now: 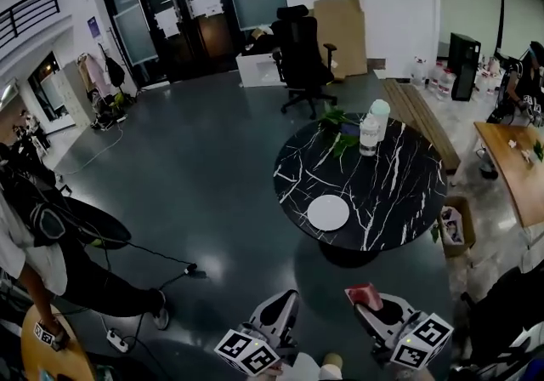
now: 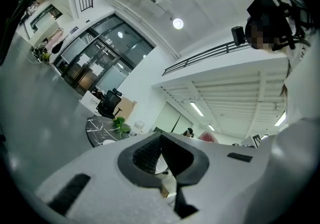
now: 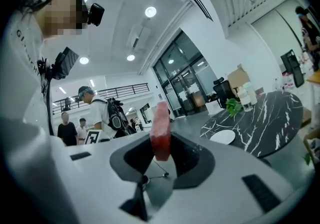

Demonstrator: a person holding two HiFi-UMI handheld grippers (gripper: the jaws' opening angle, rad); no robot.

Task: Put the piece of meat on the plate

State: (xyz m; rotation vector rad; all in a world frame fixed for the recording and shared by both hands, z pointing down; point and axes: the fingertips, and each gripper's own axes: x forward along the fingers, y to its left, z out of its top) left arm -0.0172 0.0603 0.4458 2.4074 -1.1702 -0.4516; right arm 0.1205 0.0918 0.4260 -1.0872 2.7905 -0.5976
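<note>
A red slab of meat [image 3: 161, 130] stands upright between the jaws of my right gripper [image 3: 161, 154], which is shut on it; from the head camera the meat [image 1: 364, 294] shows at the tip of that gripper [image 1: 367, 303], low in the picture. The white plate [image 1: 328, 213] lies near the front edge of the round black marble table [image 1: 399, 201], well ahead of both grippers; the right gripper view has the plate [image 3: 223, 137] to the right. My left gripper [image 1: 285, 301] is held beside the right one, its jaws shut with nothing between them [image 2: 161, 155].
A clear bottle [image 1: 369, 134], a pale green cup [image 1: 380, 109] and a small plant [image 1: 340, 128] stand at the table's far side. A black office chair [image 1: 302, 60] is behind it. A person [image 1: 51, 260] stands at the left, with cables and a power strip [image 1: 115, 341] on the floor.
</note>
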